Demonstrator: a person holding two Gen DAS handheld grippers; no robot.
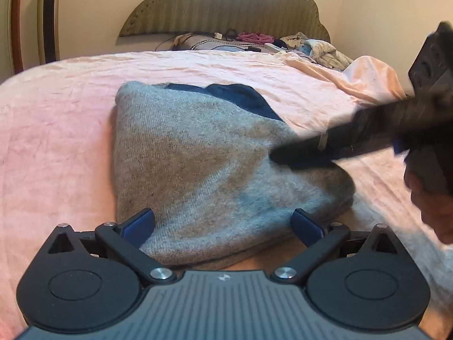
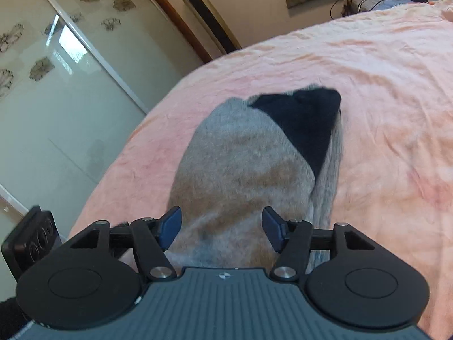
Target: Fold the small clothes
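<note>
A: So, what is lying on the bed (image 1: 56, 147) right now?

B: A grey knitted garment (image 1: 198, 155) is lying folded on the pink bedcover (image 2: 382, 99), near the bed's edge. A dark navy part (image 1: 243, 96) is showing at its far end — it is peeking out from under the grey top layer.

A: How is the fabric looking?

B: It is looking fuzzy and thick, with brownish patches across the grey. The folded edge on the right is bulging into a rounded lump.

A: And the tongs?

B: The left tongs (image 1: 222, 223) are standing wide apart over the garment's near edge, gripping nothing. The right tongs (image 2: 220, 228) are also spread, with the grey cloth lying between the blue pads (image 2: 170, 225) but not being squeezed. From the left view, the right tool's dark fingers (image 1: 300, 155) are reaching over the garment's right side — blurred, so I cannot tell whether they are touching it.
</note>
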